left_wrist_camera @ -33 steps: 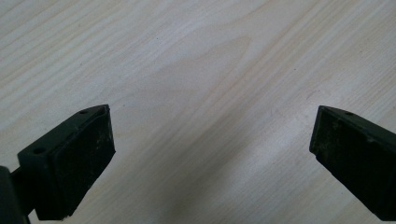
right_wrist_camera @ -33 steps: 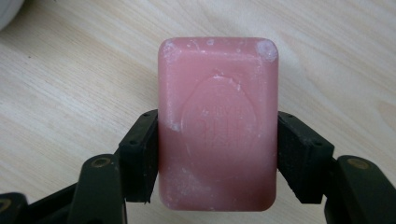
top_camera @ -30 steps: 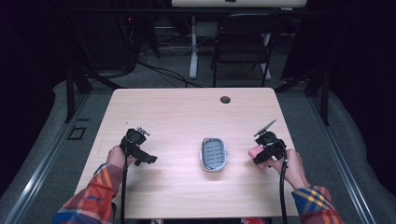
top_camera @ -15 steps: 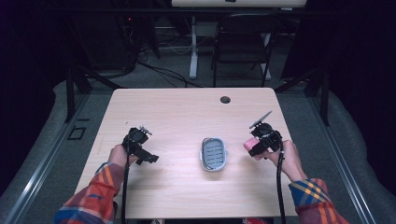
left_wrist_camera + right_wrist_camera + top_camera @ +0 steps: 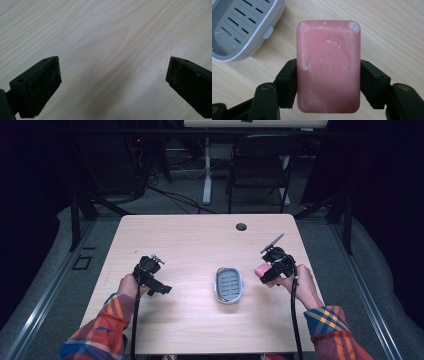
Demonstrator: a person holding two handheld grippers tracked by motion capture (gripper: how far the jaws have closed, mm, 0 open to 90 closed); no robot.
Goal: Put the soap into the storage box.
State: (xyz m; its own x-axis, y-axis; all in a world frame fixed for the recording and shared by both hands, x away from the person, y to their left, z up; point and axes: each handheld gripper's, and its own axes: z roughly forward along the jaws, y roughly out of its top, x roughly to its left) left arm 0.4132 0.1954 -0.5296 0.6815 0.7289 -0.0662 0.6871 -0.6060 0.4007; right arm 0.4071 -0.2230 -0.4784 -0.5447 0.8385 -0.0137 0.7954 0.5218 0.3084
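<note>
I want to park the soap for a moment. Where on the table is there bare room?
The table is mostly bare: the whole far half up to the cable hole, and the wide strip between the left claw and the soap dish. It is tight only between the dish and the right claw, shut on the pink soap.

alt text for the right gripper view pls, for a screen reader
The right gripper has its two black jaws clamped on the long sides of a pink soap bar stamped with an oval emblem, above a light wooden table. A grey slotted soap dish sits at upper left.
</note>
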